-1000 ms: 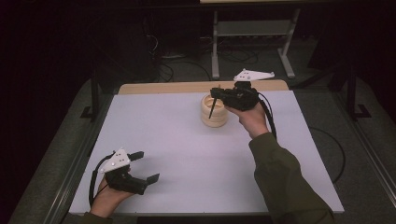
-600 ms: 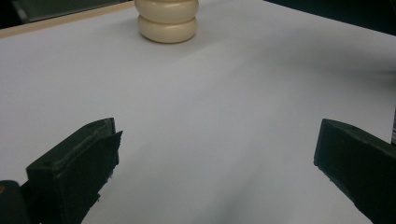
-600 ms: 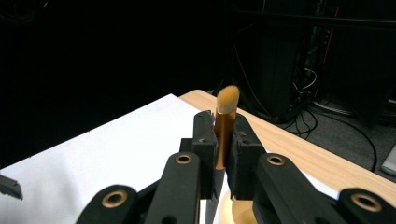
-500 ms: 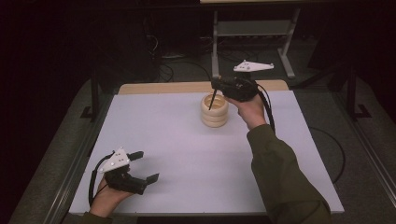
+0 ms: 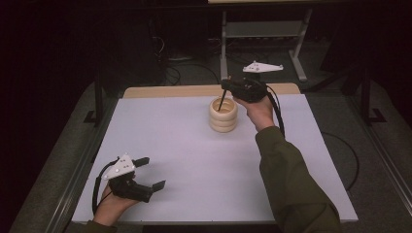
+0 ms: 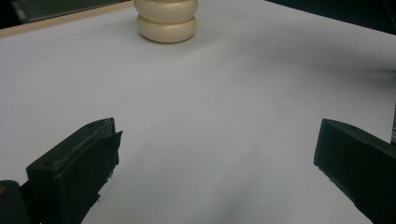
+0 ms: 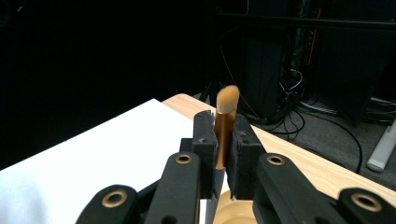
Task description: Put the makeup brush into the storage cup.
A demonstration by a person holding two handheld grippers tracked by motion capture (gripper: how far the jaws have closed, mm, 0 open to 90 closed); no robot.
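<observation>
A cream ribbed holder (image 5: 223, 115) made of stacked rings stands at the far middle of the white table (image 5: 194, 160); its lower rings (image 6: 166, 21) show far off in the left gripper view. My right gripper (image 5: 227, 86) hangs just above it, shut on a makeup brush (image 7: 224, 126) with a copper ferrule and tan bristles pointing up. The brush's dark handle (image 5: 221, 101) slants down into the holder's mouth (image 7: 233, 212). My left gripper (image 5: 149, 174) rests at the near left of the table, open, with nothing between its jaws.
A bare wooden strip (image 5: 165, 91) edges the table's far side. Behind it stand a metal frame (image 5: 257, 29) and cables on the dark floor. The table's middle and right lie bare and white.
My right gripper has risen and tilted upright over the holder, so the brush handle now points down into its mouth. The left gripper has not moved.
</observation>
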